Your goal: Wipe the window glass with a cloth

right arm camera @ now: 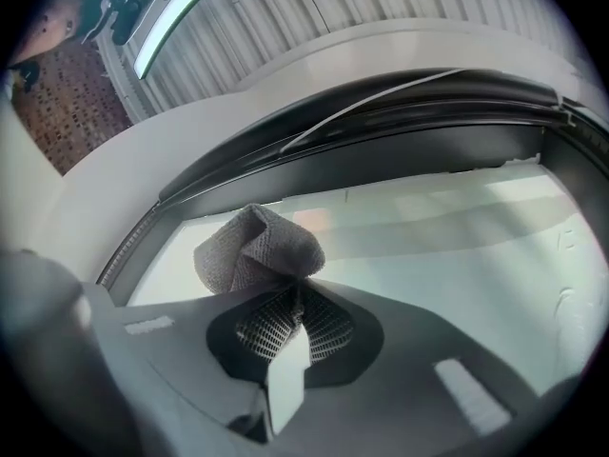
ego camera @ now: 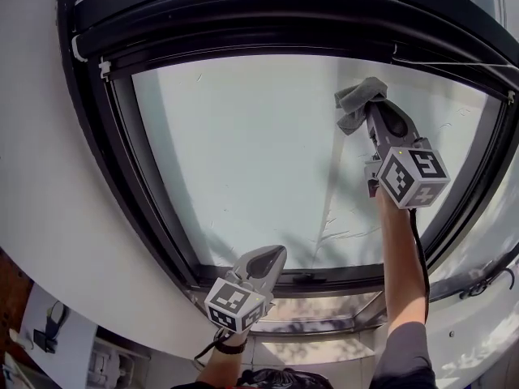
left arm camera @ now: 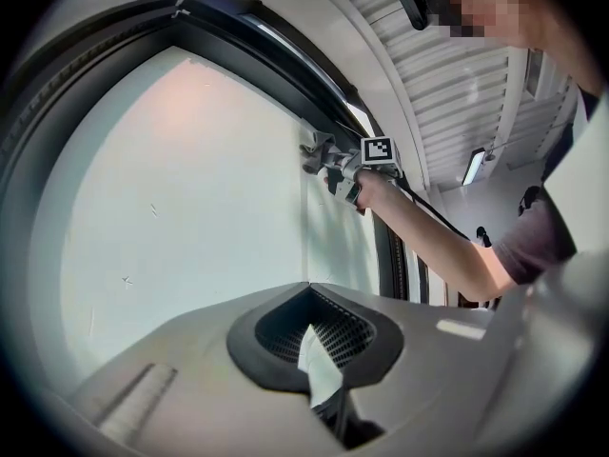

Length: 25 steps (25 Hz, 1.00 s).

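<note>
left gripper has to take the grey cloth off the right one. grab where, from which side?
Probably the free bunched lobe of the grey cloth, sticking out past the right gripper. Its other end is pinched between that gripper's fingers, so only the lobe is bare. Bring the left gripper up from below-left in the head view, along the window glass, opening its shut fingers first.

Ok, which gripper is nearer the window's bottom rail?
Left. The left gripper hangs right by the bottom rail; the right gripper, shut on the cloth, is high up at the glass.
</note>
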{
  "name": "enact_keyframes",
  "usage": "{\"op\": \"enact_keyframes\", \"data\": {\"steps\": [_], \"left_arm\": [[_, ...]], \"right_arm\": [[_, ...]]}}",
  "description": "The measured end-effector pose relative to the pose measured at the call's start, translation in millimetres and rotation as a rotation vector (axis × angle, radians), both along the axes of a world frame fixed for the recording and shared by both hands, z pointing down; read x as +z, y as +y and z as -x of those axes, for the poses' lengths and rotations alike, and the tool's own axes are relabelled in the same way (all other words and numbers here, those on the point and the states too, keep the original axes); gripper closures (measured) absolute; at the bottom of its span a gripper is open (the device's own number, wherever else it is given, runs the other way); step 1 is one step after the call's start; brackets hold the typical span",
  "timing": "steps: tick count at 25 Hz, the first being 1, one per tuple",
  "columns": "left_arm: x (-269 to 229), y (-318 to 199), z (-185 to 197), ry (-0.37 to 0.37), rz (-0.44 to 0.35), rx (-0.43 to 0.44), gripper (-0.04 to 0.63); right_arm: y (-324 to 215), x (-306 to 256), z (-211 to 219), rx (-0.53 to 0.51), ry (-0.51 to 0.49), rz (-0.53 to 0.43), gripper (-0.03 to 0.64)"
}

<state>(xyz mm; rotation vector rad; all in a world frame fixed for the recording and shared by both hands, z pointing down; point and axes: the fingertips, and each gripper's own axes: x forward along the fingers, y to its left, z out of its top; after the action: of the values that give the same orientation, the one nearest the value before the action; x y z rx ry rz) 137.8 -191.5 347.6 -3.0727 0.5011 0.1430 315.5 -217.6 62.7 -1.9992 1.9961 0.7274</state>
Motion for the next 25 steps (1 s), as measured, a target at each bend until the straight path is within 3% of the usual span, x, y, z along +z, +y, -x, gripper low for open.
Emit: {"op": "enact_keyframes", "data": {"steps": [12, 15, 21, 25], "left_arm": [[-1, 10, -39, -0.018, -0.018, 0.032, 0.604], [-4, 14, -50, -0.014, -0.034, 0.047, 0.604], [0, 20, -67, -0.02, -0.022, 0.084, 0.604], [1, 30, -83, -0.031, -0.026, 0.13, 0.604]], "right_arm": [[52, 0, -104, 0.113, -0.069, -0.065, 0.6], [71, 0, -143, 0.205, -0.08, -0.075, 0.598], [118, 15, -243, 0.487, -0.173, -0.077, 0.6], [135, 23, -274, 0.526, -0.252, -0.051, 0.601]]}}
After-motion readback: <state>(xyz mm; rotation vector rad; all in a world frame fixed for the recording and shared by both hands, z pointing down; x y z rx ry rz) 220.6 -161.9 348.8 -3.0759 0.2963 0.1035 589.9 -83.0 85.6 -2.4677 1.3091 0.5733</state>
